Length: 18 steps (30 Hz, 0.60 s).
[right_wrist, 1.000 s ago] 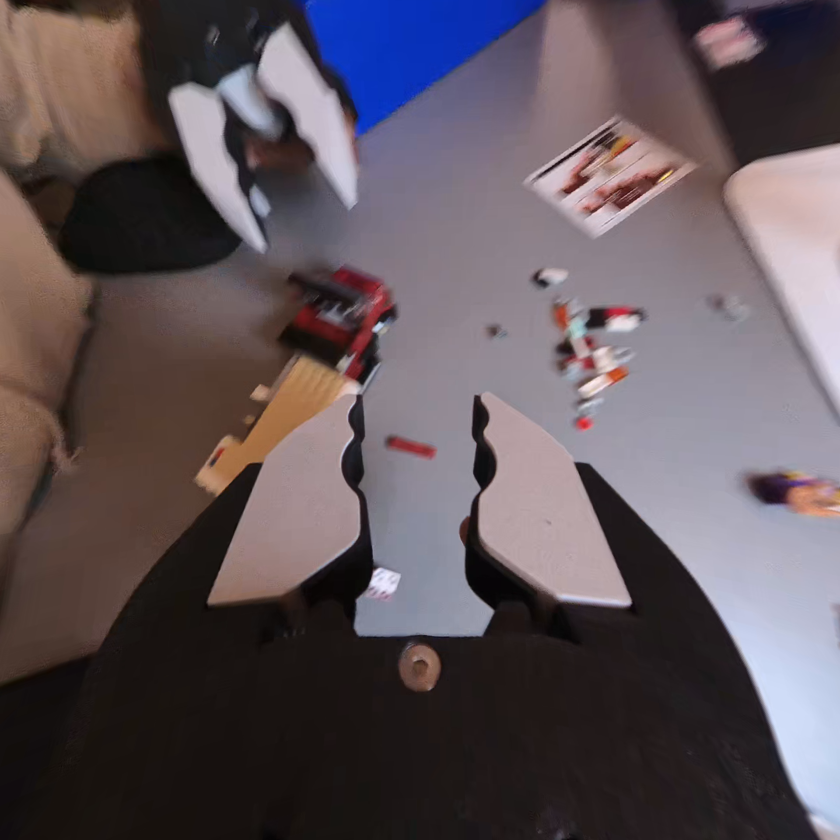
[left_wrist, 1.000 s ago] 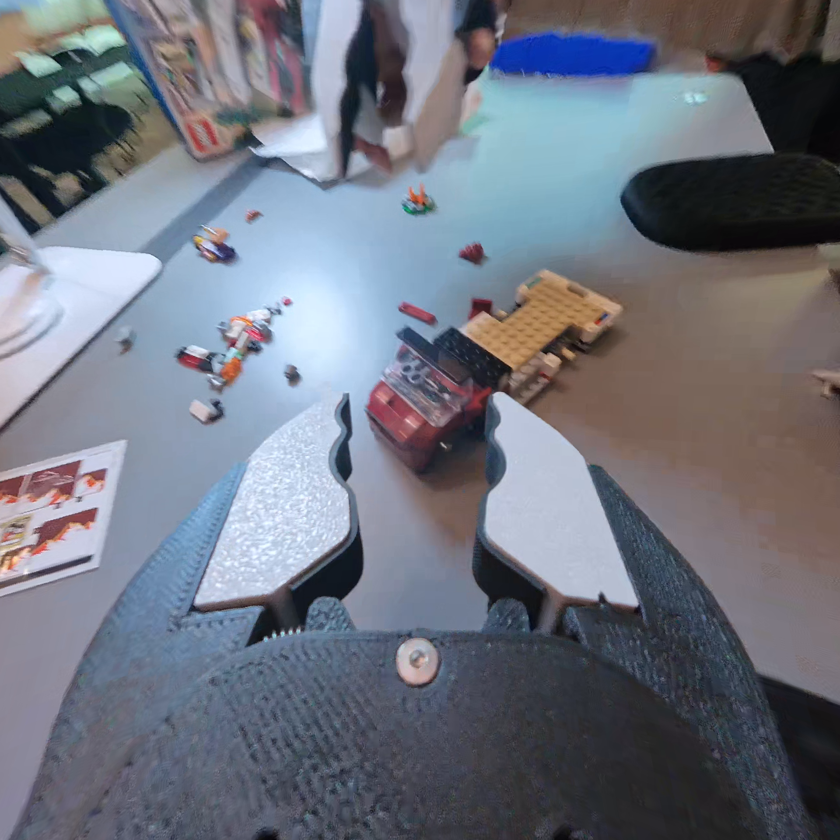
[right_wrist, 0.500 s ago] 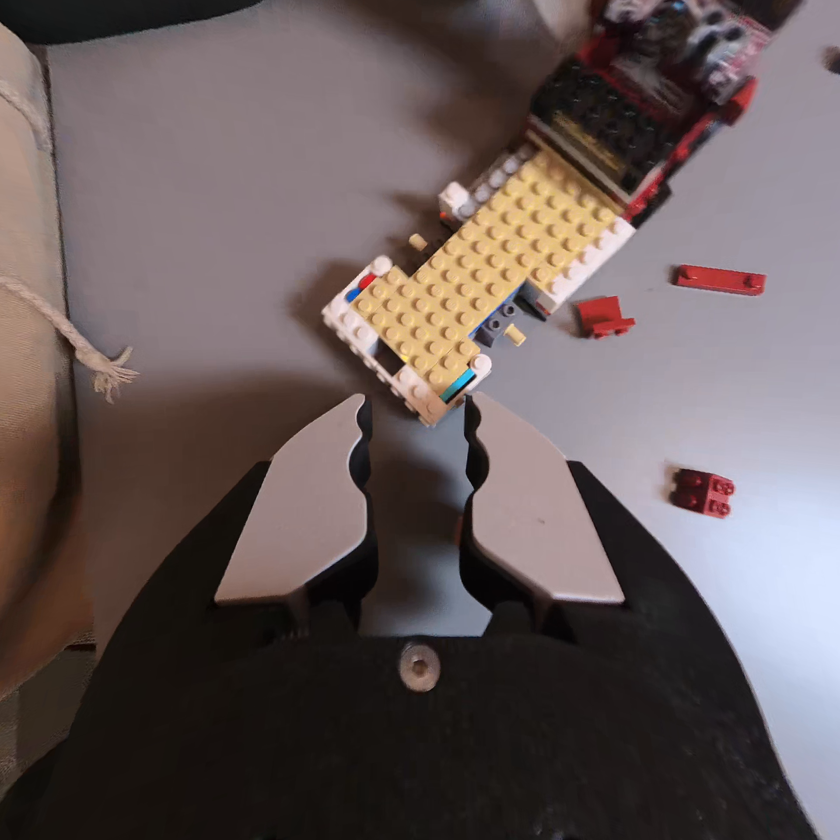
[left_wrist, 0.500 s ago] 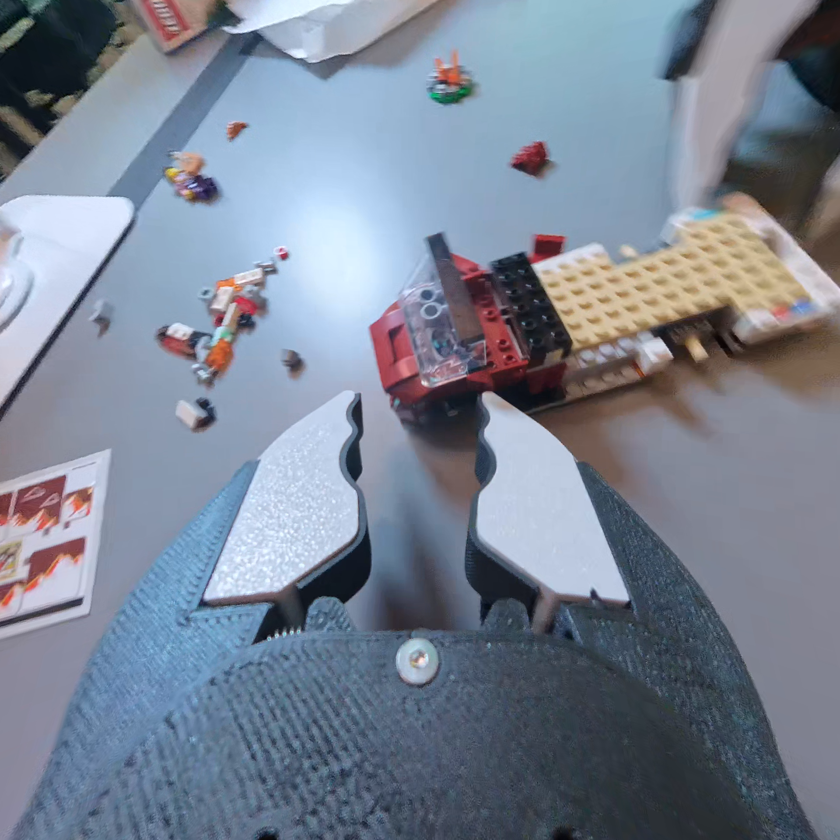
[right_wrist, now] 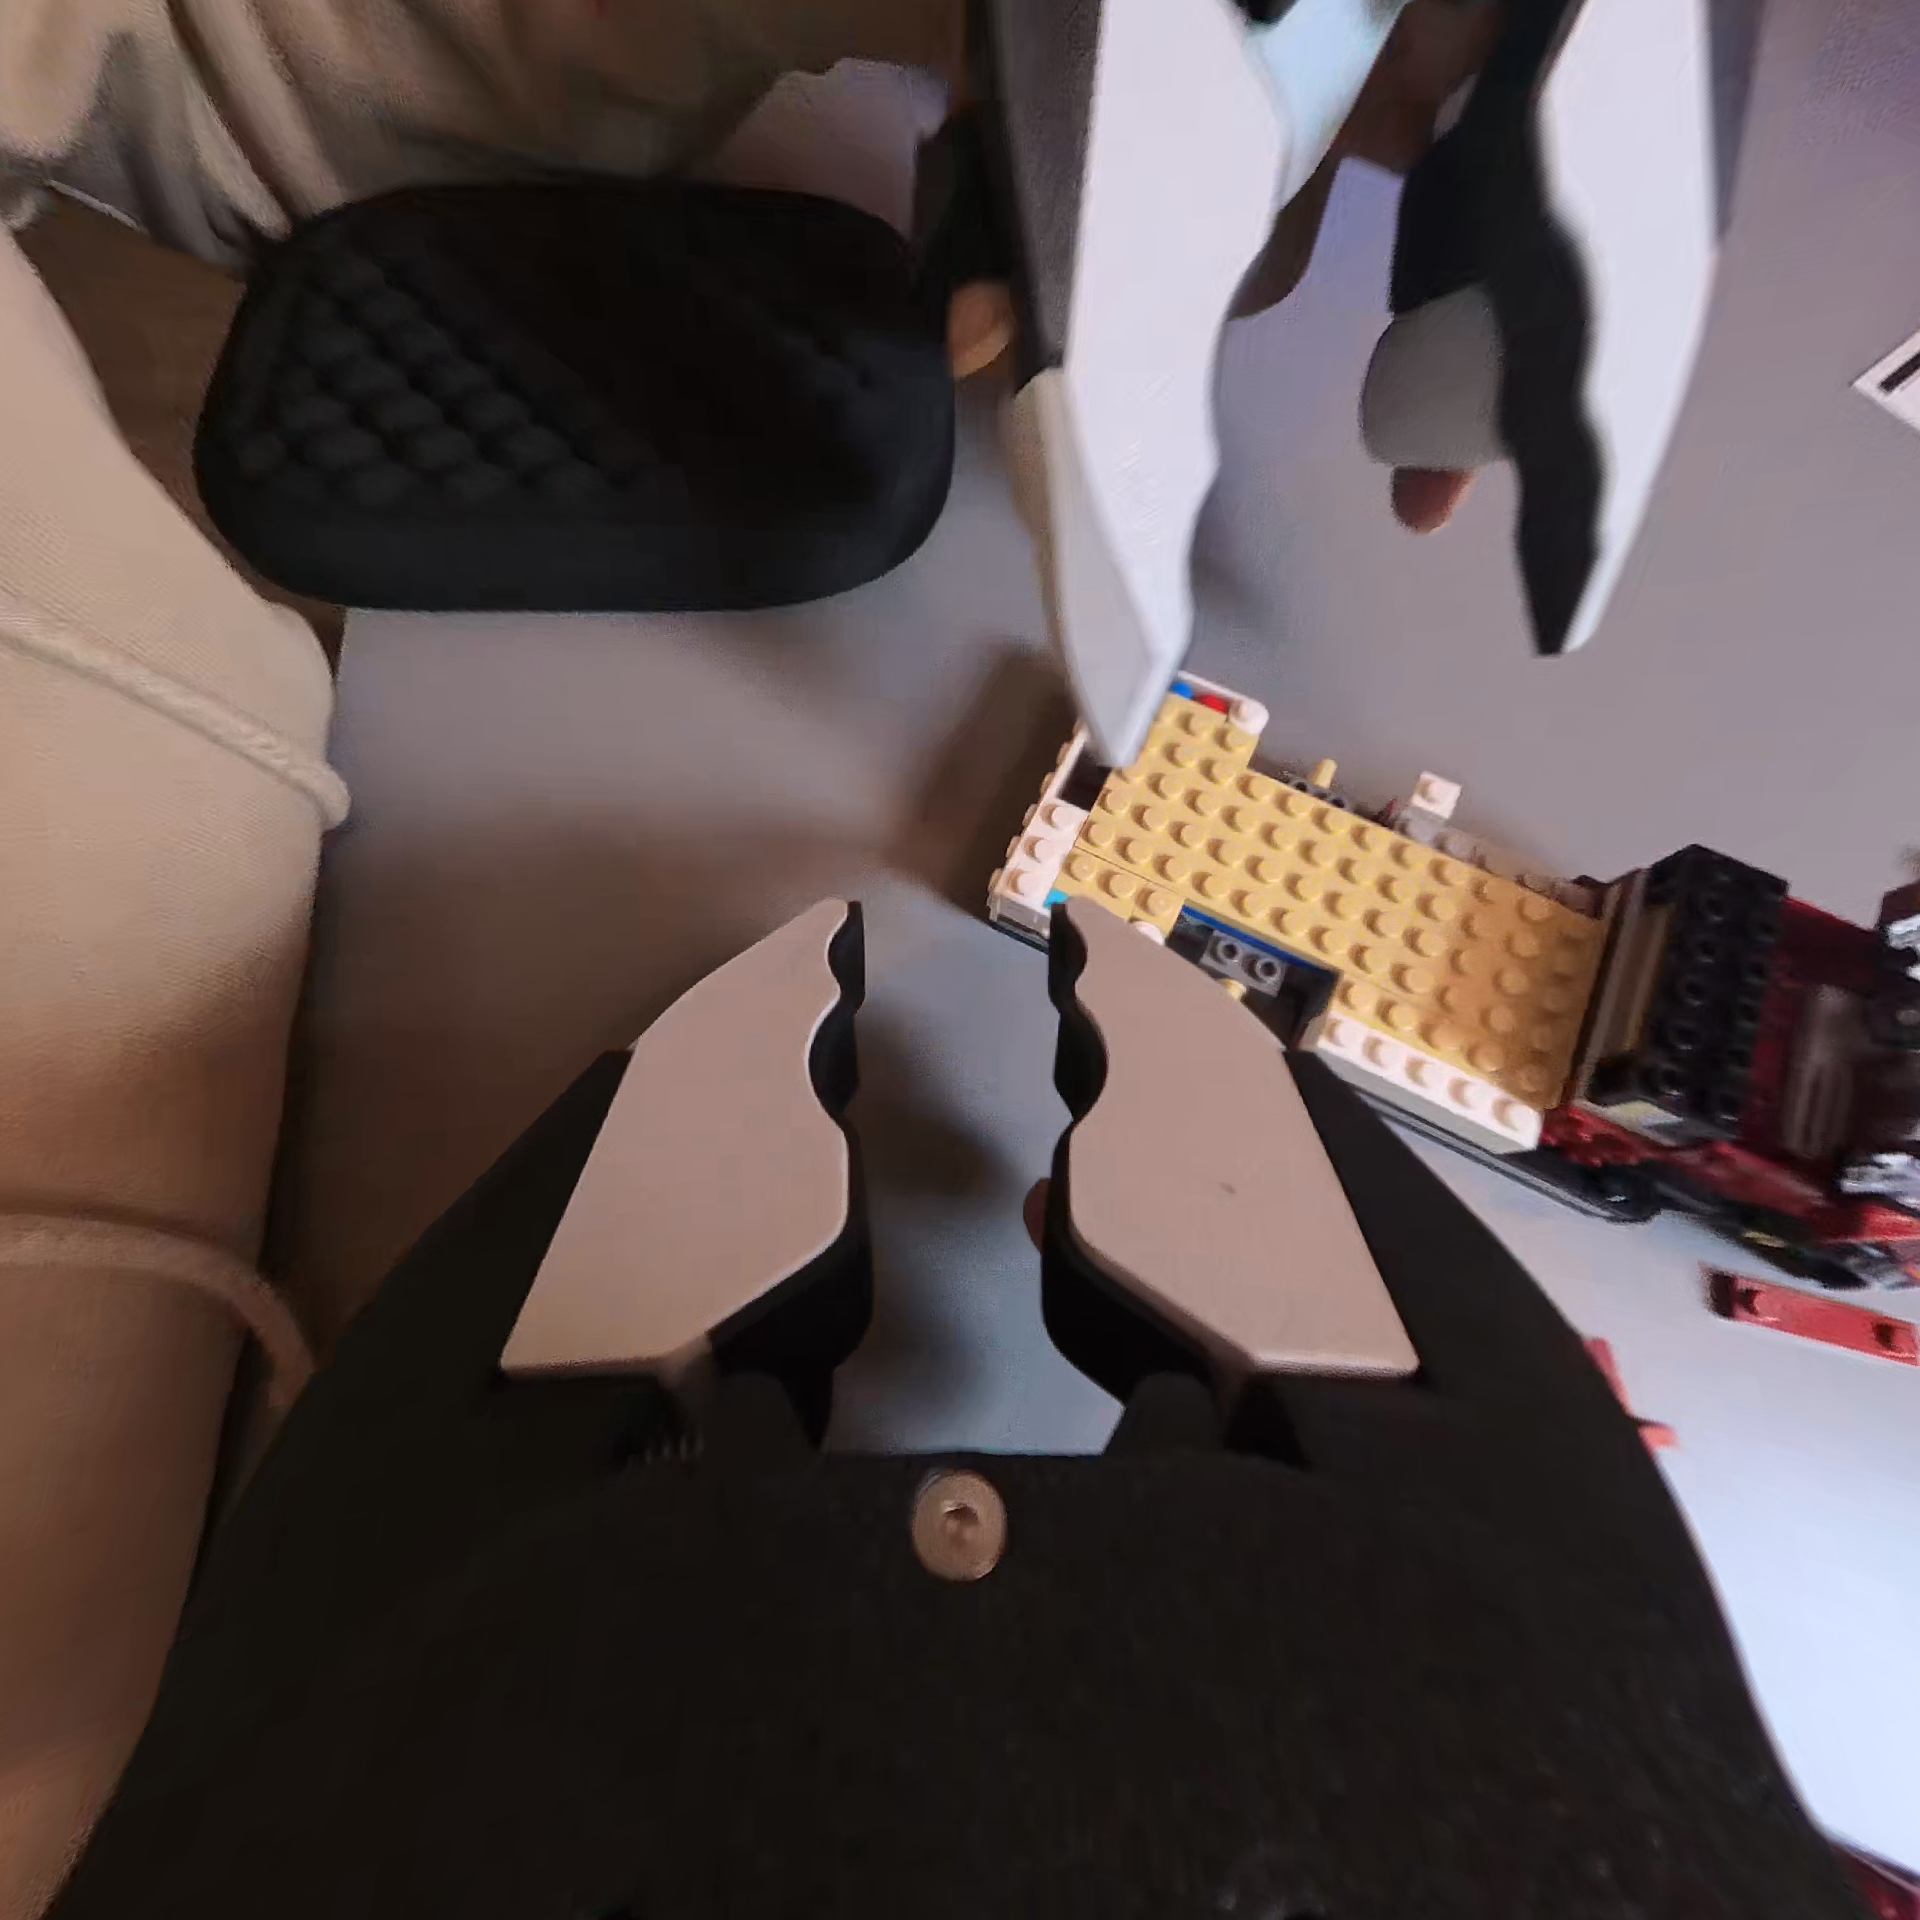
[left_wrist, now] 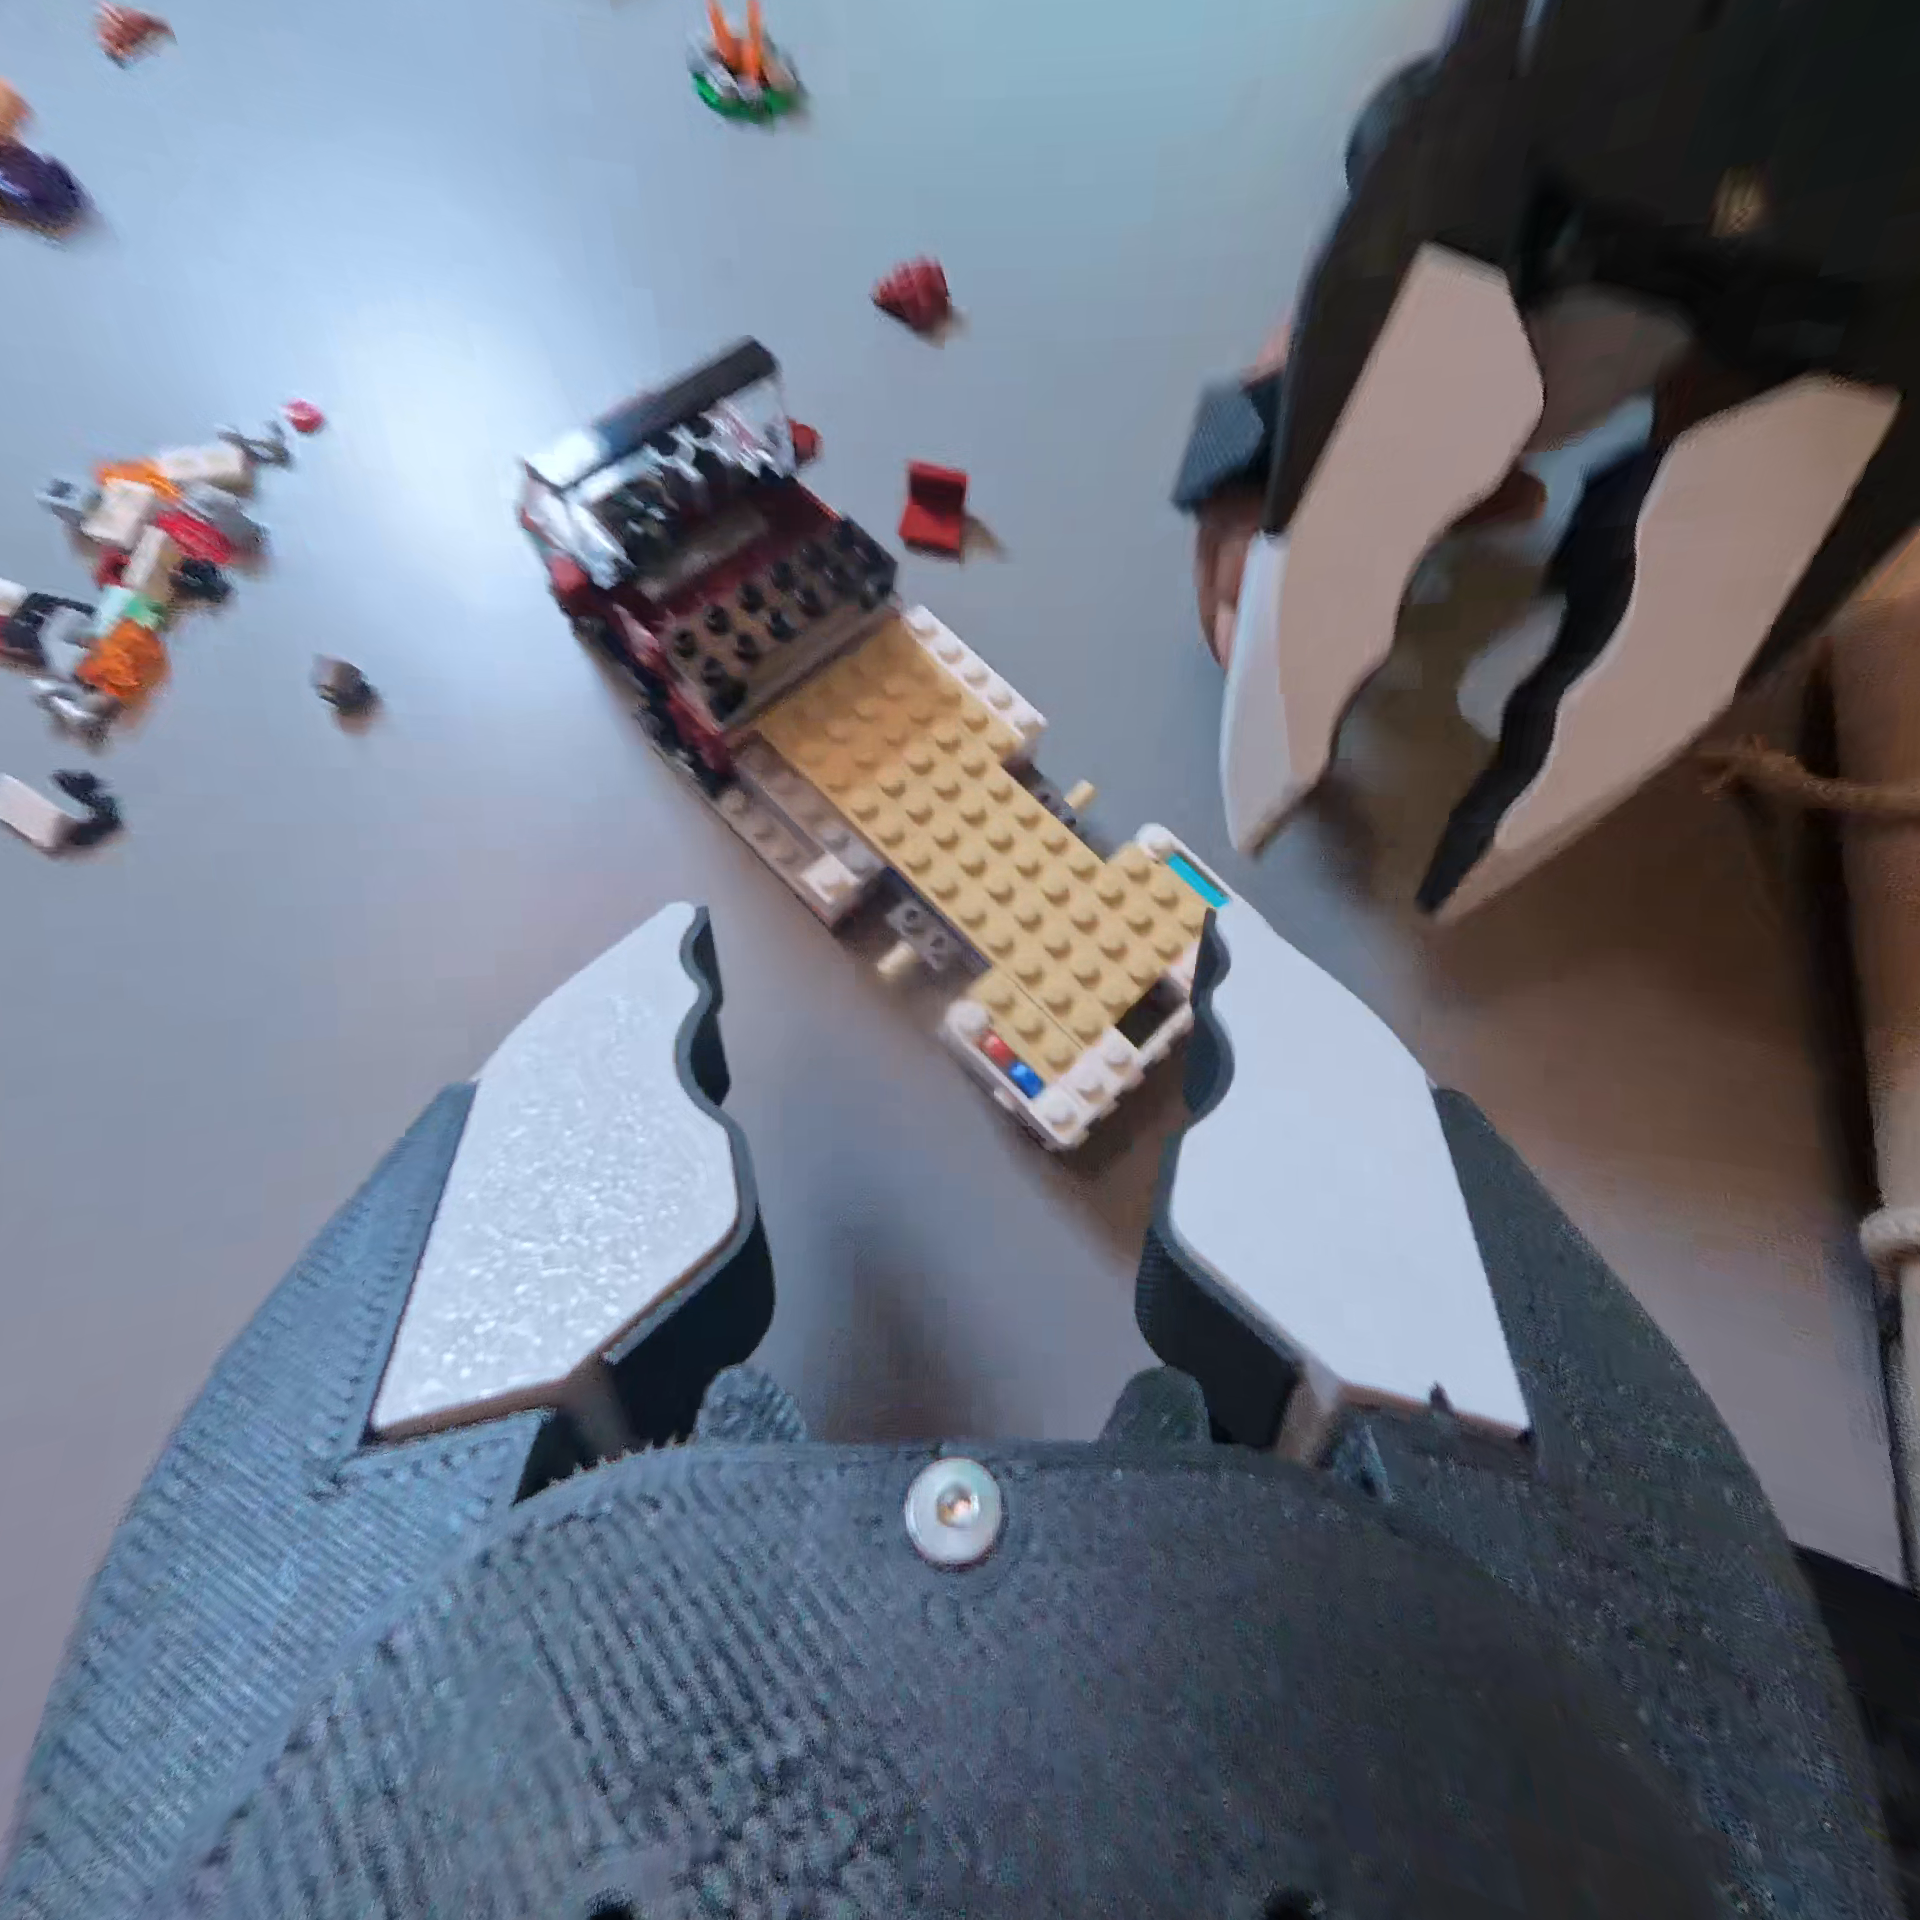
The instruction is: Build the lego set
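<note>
1. Left wrist view: the left gripper point(left_wrist: 951, 925) has its fingers spread wide, clearly wider than half a second ago, and they pinch nothing.
2. The brick truck point(left_wrist: 966, 831) lies on the table point(left_wrist: 312, 1039). Its tan, studded rear end now reaches in between the fingertips, where before it lay just ahead of them.
3. The right-hand finger point(left_wrist: 1299, 1122) sits against the rear corner of the truck, though whether it touches cannot be told. The left-hand finger point(left_wrist: 582, 1164) stands apart from the truck, with bare table between.
4. The right gripper point(left_wrist: 1351, 868) has come into view ahead and to the right of the fingers, blurred, its tips pointing down beside the rear of the truck.
5. A pile of loose bricks point(left_wrist: 135, 582) lies well off to the left, and a small red brick point(left_wrist: 932, 504) lies beyond the truck's cab.
6. Right wrist view: the right gripper point(right_wrist: 956, 914) has its fingers apart, slightly closer together than before, with only table point(right_wrist: 623, 779) between them.
7. The truck point(right_wrist: 1351, 904) has moved from straight ahead to the right of the fingers. The right-hand finger point(right_wrist: 1195, 1164) overlaps its near corner.
8. The left gripper point(right_wrist: 1340, 686) hangs above, spread, with one tip over the truck's far rear corner.
9. A black pad point(right_wrist: 571, 395) lies ahead to the left.
</note>
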Motion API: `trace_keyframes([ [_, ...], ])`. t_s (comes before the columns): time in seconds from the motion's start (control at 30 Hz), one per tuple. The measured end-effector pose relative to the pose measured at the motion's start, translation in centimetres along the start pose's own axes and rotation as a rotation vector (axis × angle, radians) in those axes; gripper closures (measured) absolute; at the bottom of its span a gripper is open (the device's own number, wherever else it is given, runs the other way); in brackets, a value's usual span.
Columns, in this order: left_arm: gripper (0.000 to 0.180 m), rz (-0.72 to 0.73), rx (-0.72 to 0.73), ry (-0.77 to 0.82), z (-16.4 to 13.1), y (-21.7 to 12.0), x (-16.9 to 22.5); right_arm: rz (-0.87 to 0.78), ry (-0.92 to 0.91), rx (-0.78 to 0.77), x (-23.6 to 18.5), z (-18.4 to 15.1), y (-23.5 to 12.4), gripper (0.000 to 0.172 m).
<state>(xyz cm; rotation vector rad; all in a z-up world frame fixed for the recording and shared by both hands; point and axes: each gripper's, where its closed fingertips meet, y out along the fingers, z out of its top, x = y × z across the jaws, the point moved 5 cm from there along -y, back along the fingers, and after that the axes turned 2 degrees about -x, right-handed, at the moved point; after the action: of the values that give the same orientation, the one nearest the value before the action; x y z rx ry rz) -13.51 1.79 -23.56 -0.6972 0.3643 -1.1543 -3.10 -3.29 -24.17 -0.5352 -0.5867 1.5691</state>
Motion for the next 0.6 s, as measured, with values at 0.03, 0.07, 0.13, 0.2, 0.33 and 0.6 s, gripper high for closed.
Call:
trace_keyframes([
  [0.03, 0.091, -0.018, -0.034, 0.008, -0.3, 0.2, 0.7, -0.012, -0.006, 0.014, 0.6, 0.1, -1.0, 0.137],
  [0.07, 0.09, -0.035, -0.057, 0.014, -0.5, 0.5, 1.3, -0.054, 0.002, 0.033, 1.8, 0.2, -2.3, 0.137],
  [0.13, 0.089, -0.051, -0.098, 0.04, -0.9, 1.3, 2.2, -0.148, 0.058, 0.049, 4.8, -0.4, -5.4, 0.137],
  [0.2, 0.095, -0.047, -0.131, 0.083, -1.5, 2.2, 2.5, -0.224, 0.121, -0.009, 7.8, -2.0, -8.0, 0.137],
  [0.33, 0.104, -0.028, -0.122, 0.148, -1.8, 2.4, 2.0, -0.295, 0.175, -0.13, 11.5, -5.8, -10.5, 0.137],
  [0.6, 0.106, -0.074, -0.074, 0.206, -2.2, 2.2, 1.9, -0.217, 0.148, -0.324, 13.5, -9.2, -10.0, 0.139],
])
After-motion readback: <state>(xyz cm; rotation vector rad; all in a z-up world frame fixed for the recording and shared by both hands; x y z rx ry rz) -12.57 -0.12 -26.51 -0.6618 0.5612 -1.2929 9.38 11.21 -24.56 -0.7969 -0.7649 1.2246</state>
